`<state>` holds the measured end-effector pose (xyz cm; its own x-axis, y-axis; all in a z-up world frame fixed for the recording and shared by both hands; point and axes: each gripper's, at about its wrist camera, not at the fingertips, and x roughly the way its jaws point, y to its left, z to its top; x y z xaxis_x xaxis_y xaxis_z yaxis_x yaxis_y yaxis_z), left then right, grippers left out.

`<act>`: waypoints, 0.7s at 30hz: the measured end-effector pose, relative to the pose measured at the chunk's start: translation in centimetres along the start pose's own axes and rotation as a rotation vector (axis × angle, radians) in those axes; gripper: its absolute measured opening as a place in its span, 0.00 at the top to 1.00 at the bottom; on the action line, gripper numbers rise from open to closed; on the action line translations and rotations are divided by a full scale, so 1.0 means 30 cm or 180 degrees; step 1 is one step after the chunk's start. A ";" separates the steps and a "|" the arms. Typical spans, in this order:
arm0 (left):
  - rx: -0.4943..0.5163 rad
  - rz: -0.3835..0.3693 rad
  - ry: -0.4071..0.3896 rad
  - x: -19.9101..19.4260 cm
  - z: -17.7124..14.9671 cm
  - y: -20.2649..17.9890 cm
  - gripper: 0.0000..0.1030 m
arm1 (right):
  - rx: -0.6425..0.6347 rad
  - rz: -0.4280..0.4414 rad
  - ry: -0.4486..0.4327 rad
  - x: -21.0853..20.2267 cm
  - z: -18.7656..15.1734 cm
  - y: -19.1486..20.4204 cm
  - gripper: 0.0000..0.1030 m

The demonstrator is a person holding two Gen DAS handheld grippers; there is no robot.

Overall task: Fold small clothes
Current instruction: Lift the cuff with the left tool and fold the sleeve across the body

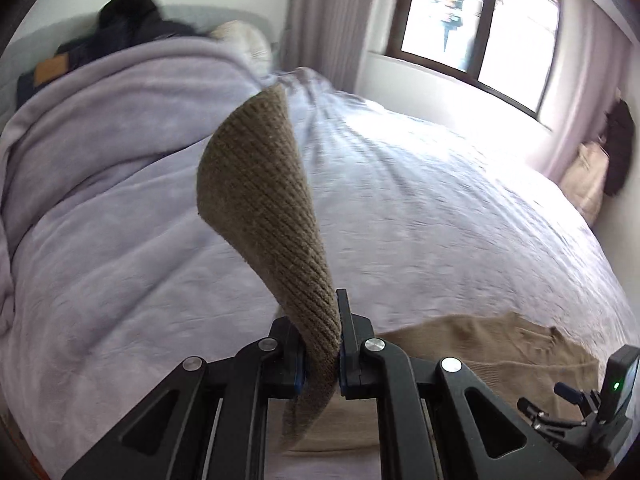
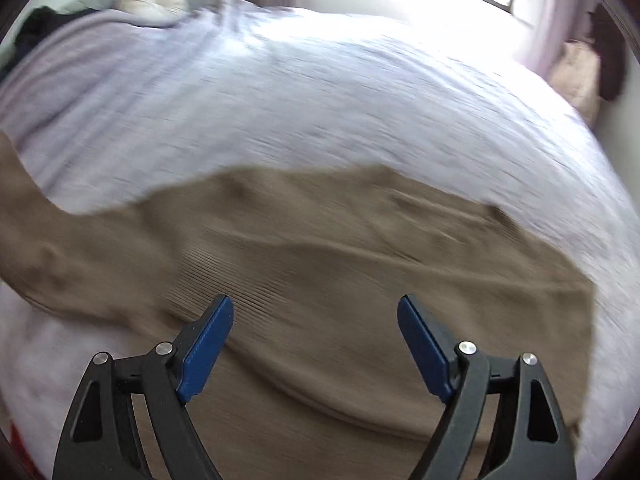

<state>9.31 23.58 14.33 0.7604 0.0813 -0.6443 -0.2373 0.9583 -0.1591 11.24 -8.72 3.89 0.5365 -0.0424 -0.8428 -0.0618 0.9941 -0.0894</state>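
A tan ribbed knit sweater [image 2: 328, 264] lies spread on the lilac bed cover [image 2: 320, 92]. My left gripper [image 1: 326, 320] is shut on a ribbed end of that sweater [image 1: 260, 192], which stands up in a curled flap above the bed. The rest of the garment [image 1: 480, 356] lies flat to the lower right in the left wrist view. My right gripper [image 2: 314, 320] hovers over the sweater's body, jaws wide apart, blue pads [image 2: 210, 344] bare, nothing between them. A sleeve [image 2: 48, 248] trails off to the left. The right gripper's body [image 1: 600, 412] shows at the lower right of the left wrist view.
A bunched lilac blanket [image 1: 100, 128] with dark clothes [image 1: 120, 20] on top and a round cream pillow [image 2: 154, 0] sit at the bed's far left. A window [image 1: 472, 16] and curtains back the bed. A beige bag with a dark item [image 1: 600, 168] stands by the right wall.
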 end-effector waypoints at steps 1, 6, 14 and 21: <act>0.0109 -0.0087 0.0031 0.001 0.002 -0.084 0.88 | 0.0055 -0.0052 0.0015 -0.010 -0.014 -0.030 0.16; 0.0506 -0.0478 0.0272 0.031 -0.044 -0.448 0.88 | 0.0370 -0.0102 0.0066 -0.056 -0.148 -0.265 0.16; 0.1055 -0.0807 0.0483 0.028 -0.240 -0.987 0.88 | 0.0512 -0.0157 -0.0068 -0.141 -0.261 -0.478 0.16; 0.1471 -0.1088 0.0786 0.106 -0.469 -1.323 0.88 | 0.0740 0.0017 -0.0118 -0.164 -0.353 -0.628 0.16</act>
<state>12.65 -18.05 8.07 0.5720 -0.2635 -0.7768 0.3225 0.9430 -0.0823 0.84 -28.30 4.10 0.5676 -0.0376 -0.8224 0.1285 0.9908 0.0435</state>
